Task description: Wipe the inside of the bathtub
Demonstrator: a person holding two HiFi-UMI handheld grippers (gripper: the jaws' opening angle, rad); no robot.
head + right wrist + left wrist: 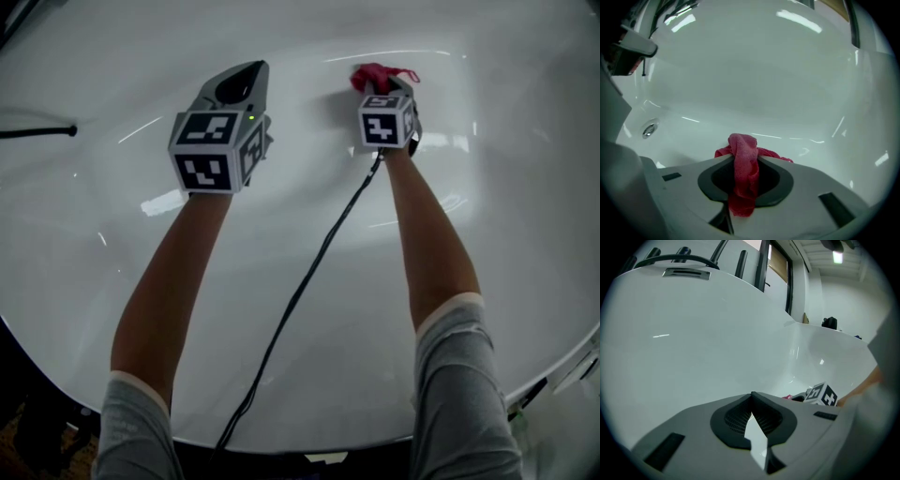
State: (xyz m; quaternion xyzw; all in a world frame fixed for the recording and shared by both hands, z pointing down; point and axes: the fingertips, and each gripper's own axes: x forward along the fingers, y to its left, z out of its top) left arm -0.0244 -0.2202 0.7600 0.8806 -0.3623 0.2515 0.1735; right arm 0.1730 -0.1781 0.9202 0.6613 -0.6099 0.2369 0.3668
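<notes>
Right gripper point(386, 90) has its jaws clamped on a red cloth point(744, 173), which is bunched out past the tips, right at the inner wall of the white bathtub point(525, 187). Left gripper point(246, 71) hovers alongside, jaws pressed together with nothing between them.

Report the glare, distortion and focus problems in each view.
Head view: white glare patches streak the bathtub, its edges bow, the corners go dark. Left gripper view: strong fisheye bend, black corners, the ceiling lamp blown out, the left gripper filling the lower frame. Right gripper view: same fisheye, light streaks on the bathtub, the red cloth in the right gripper fairly sharp.
</notes>
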